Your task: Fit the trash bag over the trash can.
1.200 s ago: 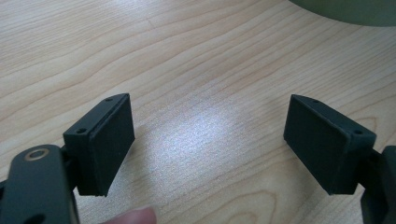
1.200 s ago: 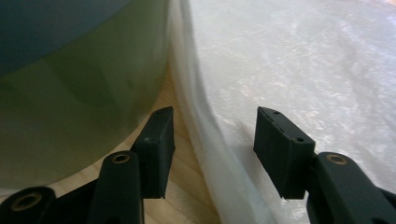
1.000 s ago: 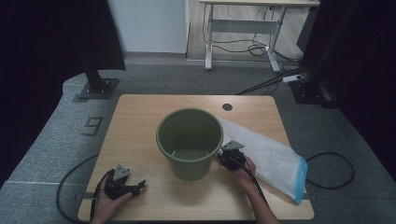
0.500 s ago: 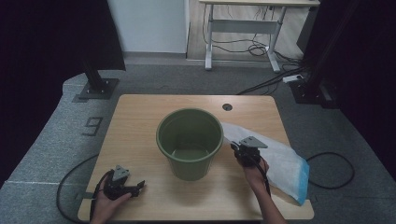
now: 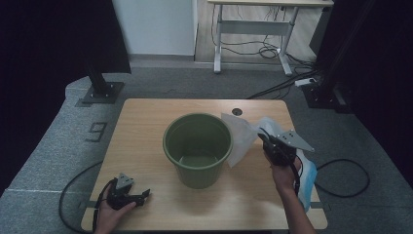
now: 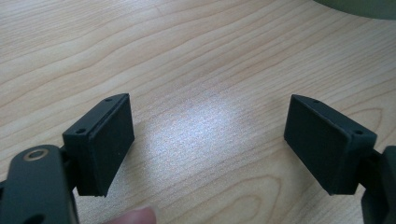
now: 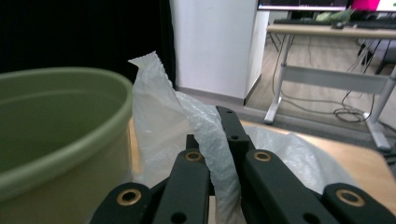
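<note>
A green plastic bucket stands upright in the middle of the wooden table. Just to its right, my right gripper is raised above the table and shut on a corner of a white plastic bag. The bag hangs from the jaws, and its blue-edged end still lies on the table. In the right gripper view the bag is pinched in my gripper, with the bucket's rim close on the left. My left gripper rests at the table's front left, open over bare wood.
A small round cable hole sits at the table's far edge. Black cables trail off the table at the front left and right. A black stand base and a white desk frame are on the floor beyond.
My right gripper has risen from the table beside the bucket and drawn a corner of the white bag up with it. The left gripper has stayed put.
</note>
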Action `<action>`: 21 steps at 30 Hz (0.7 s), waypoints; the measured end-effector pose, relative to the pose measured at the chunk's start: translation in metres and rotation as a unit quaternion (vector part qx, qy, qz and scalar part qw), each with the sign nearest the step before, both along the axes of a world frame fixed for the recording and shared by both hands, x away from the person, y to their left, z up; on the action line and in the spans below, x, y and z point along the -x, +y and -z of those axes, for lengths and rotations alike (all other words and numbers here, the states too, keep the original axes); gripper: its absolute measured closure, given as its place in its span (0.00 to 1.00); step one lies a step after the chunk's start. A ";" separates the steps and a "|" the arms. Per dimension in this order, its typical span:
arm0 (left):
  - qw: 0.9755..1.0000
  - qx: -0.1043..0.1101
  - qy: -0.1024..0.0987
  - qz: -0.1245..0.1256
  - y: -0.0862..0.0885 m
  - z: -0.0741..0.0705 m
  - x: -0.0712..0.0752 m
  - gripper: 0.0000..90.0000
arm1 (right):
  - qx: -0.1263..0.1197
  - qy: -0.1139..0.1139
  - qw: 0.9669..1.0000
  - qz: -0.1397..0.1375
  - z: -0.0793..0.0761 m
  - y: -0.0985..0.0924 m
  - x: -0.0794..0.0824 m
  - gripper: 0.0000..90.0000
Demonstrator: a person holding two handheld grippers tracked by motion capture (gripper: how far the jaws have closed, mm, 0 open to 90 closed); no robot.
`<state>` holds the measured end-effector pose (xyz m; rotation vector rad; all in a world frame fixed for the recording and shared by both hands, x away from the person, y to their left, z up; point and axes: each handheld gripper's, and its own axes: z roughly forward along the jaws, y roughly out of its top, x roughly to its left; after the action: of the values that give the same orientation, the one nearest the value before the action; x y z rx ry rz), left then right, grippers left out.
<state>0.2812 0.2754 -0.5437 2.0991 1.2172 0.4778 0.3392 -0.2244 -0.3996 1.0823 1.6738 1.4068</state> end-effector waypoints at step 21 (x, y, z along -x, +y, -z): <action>1.000 -0.002 0.004 0.003 -0.001 0.000 0.000 0.18 | -0.028 -0.095 0.995 0.023 -0.088 -0.018 0.018 0.99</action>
<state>0.2813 0.2746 -0.5440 2.1098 1.2150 0.4688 0.3215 -0.2423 -0.3119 0.9785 1.4747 1.4859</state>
